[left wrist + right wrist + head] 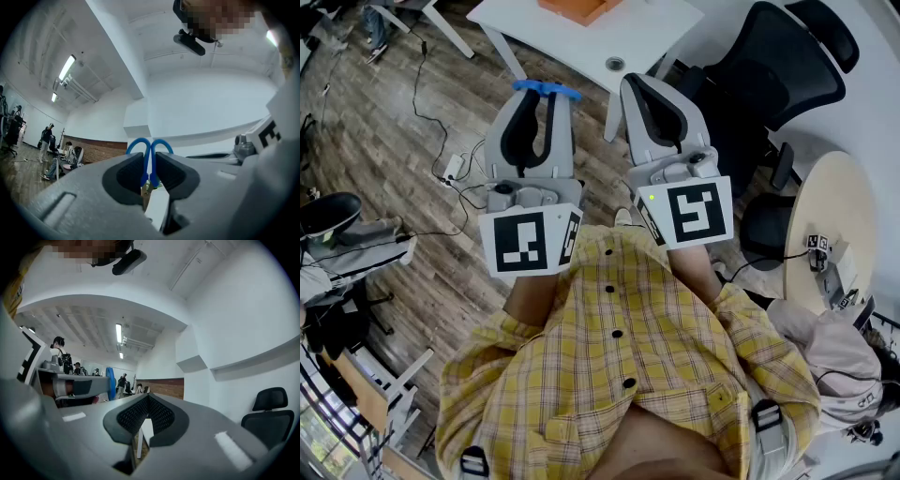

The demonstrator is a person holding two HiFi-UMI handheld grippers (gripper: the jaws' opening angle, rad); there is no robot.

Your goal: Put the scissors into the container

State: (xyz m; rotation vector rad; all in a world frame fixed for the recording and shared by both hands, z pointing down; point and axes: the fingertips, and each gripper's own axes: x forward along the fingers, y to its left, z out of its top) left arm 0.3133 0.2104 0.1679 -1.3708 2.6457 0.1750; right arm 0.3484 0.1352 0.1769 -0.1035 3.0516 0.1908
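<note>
Open-plan office or lab workroom. A wood-plank floor (375, 131) is strewn with loose cables (431, 103) and a power strip (450, 169). Black swivel chairs (787, 56) stand beside a white bench (628, 37), and a round table (836, 202) holds small gear. Strip lights (67, 68) line the white ceiling. Far off, people (47, 136) sit and stand near a low brick wall (101, 151).

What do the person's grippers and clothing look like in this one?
The left gripper and right gripper are grey plastic, with curved jaws lined by black textured pads. Each carries a cube with black-and-white square markers. The person wears a yellow plaid shirt with dark buttons.
</note>
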